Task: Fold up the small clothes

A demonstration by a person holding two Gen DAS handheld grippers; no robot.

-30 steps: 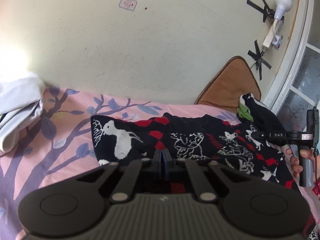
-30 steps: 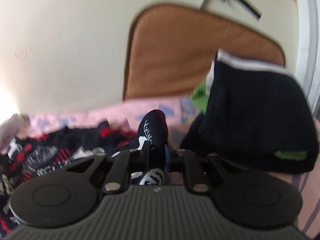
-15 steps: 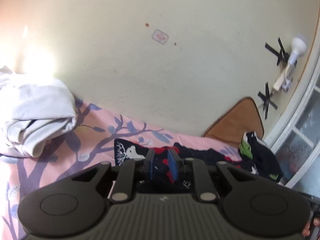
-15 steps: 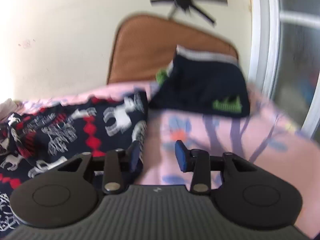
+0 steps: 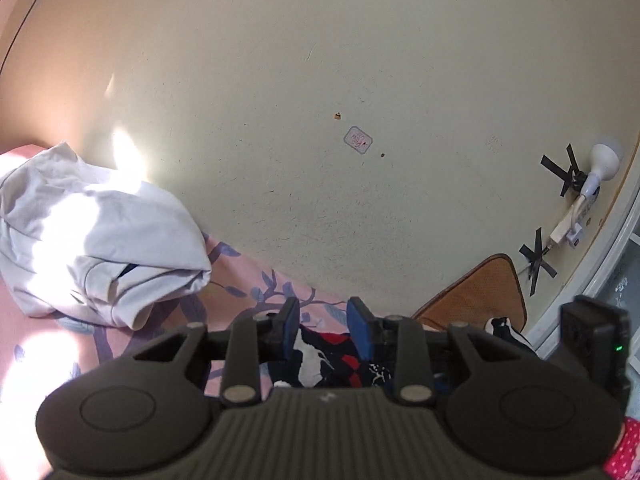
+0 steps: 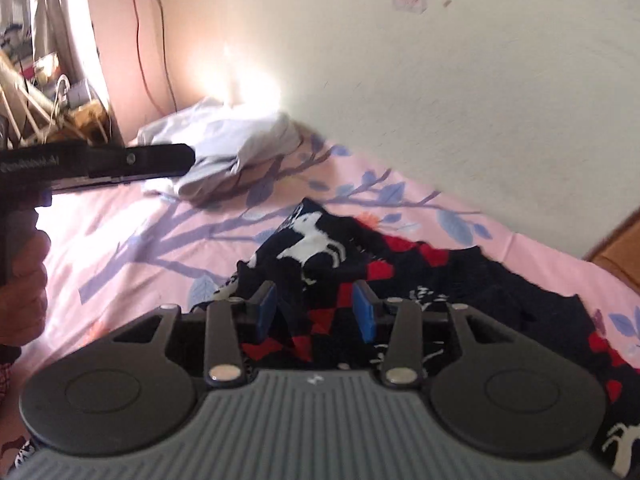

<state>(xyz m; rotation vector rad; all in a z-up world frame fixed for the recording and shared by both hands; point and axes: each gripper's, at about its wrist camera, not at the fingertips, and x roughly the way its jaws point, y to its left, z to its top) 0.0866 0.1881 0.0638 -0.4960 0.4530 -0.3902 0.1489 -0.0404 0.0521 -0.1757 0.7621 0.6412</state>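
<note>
Pink leaf-print bedsheet (image 6: 132, 232), cream wall (image 5: 360, 60).

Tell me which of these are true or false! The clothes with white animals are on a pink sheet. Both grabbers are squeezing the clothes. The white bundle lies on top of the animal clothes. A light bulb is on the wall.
1. True: the black, red and white animal-print garment lies on the pink sheet.
2. False: the left gripper and right gripper are both open, nothing pinched.
3. False: the white bundle lies apart, on the sheet.
4. True: a bulb is on the wall.
</note>
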